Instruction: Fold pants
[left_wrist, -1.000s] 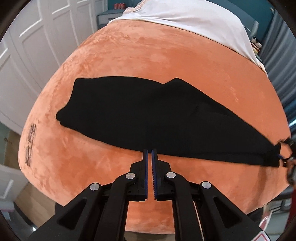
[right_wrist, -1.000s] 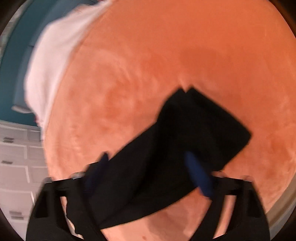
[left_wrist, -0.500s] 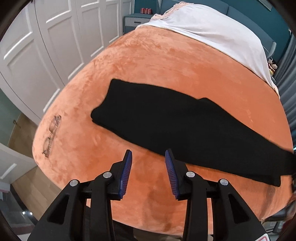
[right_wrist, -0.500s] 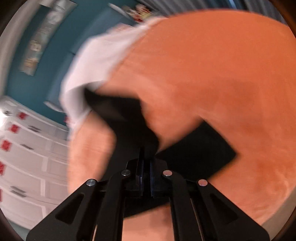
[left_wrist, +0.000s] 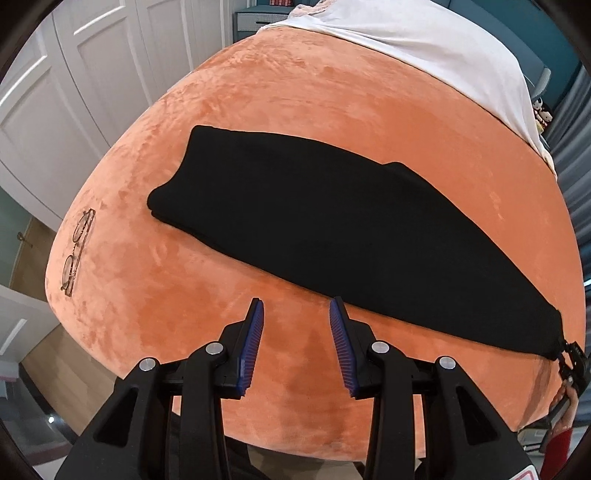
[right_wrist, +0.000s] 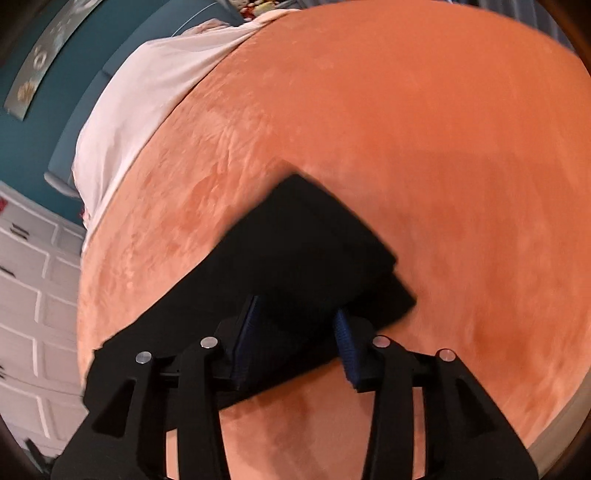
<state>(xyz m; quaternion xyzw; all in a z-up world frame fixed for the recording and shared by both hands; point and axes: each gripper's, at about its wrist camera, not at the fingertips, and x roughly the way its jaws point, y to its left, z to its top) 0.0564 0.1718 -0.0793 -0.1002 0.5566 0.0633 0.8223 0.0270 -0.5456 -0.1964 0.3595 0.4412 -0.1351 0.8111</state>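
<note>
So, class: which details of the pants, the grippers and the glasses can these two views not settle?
- Right wrist view: motion blur hides whether the right gripper pinches the pants.
- Left wrist view: the pants show no seams, all black.
- Glasses: too small for detail.

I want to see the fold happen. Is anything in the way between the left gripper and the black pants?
Nothing visible. The left gripper is open, with only bare orange blanket between it and the pants. The glasses lie far off to the side.
</note>
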